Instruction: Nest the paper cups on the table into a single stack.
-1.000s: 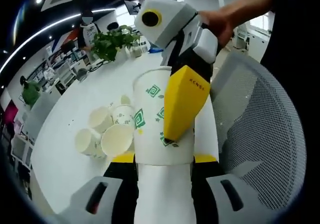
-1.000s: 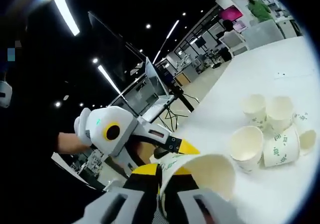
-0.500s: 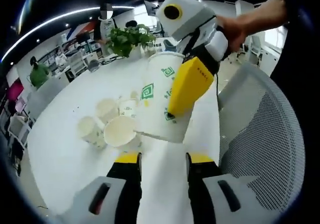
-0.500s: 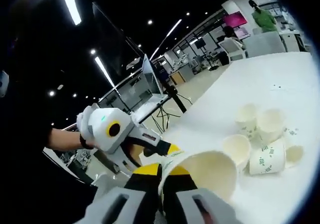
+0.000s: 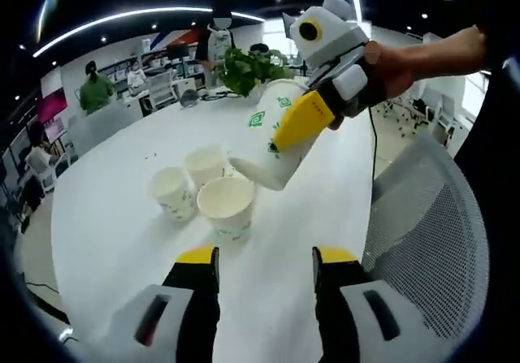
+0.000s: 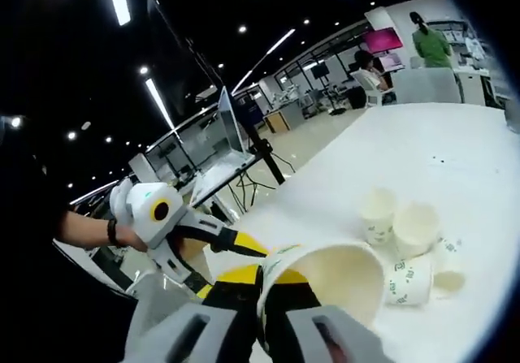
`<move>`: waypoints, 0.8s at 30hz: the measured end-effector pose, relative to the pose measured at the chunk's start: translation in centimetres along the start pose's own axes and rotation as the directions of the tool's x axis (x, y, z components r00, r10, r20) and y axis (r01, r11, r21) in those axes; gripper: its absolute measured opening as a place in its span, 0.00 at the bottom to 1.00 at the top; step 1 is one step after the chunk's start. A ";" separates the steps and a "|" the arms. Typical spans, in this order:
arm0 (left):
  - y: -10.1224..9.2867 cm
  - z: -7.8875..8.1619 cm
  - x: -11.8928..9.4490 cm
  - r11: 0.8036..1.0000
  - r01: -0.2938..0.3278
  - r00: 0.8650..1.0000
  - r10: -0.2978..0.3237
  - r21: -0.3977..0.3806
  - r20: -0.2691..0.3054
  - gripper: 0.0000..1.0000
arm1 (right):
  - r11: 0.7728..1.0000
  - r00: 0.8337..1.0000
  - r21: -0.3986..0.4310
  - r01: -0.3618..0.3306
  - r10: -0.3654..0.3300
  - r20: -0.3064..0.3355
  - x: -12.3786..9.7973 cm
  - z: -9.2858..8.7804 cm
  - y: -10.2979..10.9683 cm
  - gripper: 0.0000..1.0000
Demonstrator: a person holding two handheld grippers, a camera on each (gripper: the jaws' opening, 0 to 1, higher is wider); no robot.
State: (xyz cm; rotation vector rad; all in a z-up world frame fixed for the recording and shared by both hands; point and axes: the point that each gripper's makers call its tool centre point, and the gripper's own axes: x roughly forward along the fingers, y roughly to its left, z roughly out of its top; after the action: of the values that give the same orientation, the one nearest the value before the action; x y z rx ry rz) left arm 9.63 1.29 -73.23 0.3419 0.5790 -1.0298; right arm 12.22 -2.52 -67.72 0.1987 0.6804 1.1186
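The right gripper (image 5: 301,119) is clamped on a stack of cups (image 5: 272,148) tilted above the table (image 5: 106,233); the left gripper (image 5: 264,259) hangs apart, empty. Next, I'd guess, it needs another loose cup (image 5: 226,207) fed into the stack.

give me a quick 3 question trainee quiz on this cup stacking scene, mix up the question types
1. True or false: the right tongs are shut on the paper cup and hold it off the white table.
2. Multiple choice: the left tongs are A) shut on a cup, B) open with nothing between them, C) pressing on the chair.
3. Fill in: behind the held cup, at the table's far edge, stands a green ______.

Key: 1 true; 2 B; 3 plant.
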 end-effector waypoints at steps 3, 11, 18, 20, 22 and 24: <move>0.6 -0.5 -0.2 1.000 -0.013 1.000 0.013 -0.016 -0.009 0.56 | 1.000 0.999 -0.018 0.020 -0.021 -0.030 0.3 0.0 -0.2 0.00; 0.6 -1.0 -1.2 0.997 -0.046 0.999 0.046 -0.054 0.003 0.58 | 0.987 0.979 -0.148 0.063 -0.090 -0.184 1.7 -0.6 -2.6 0.00; -0.1 -1.4 -1.9 0.995 -0.070 0.997 0.071 -0.071 0.004 0.59 | 0.968 0.950 -0.244 0.050 -0.122 -0.289 2.7 -1.2 -2.9 0.00; -0.4 -1.5 -2.0 0.995 -0.068 0.998 0.068 -0.069 -0.002 0.59 | 0.967 0.944 -0.252 0.045 -0.123 -0.305 2.9 -1.4 -3.1 0.00; -0.5 -1.6 -2.1 0.995 -0.070 0.998 0.070 -0.066 -0.007 0.59 | 0.962 0.936 -0.270 0.042 -0.132 -0.327 3.1 -1.5 -3.5 0.00; -0.6 -1.7 -2.3 0.995 -0.075 0.997 0.074 -0.063 -0.012 0.59 | 0.956 0.927 -0.290 0.040 -0.144 -0.348 3.1 -1.6 -3.7 0.00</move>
State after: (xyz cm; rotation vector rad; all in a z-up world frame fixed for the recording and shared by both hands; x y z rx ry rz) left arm 7.76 3.55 -73.20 0.3105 0.6022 -0.9368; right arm 14.87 -1.73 -71.99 -0.2898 0.8428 1.1573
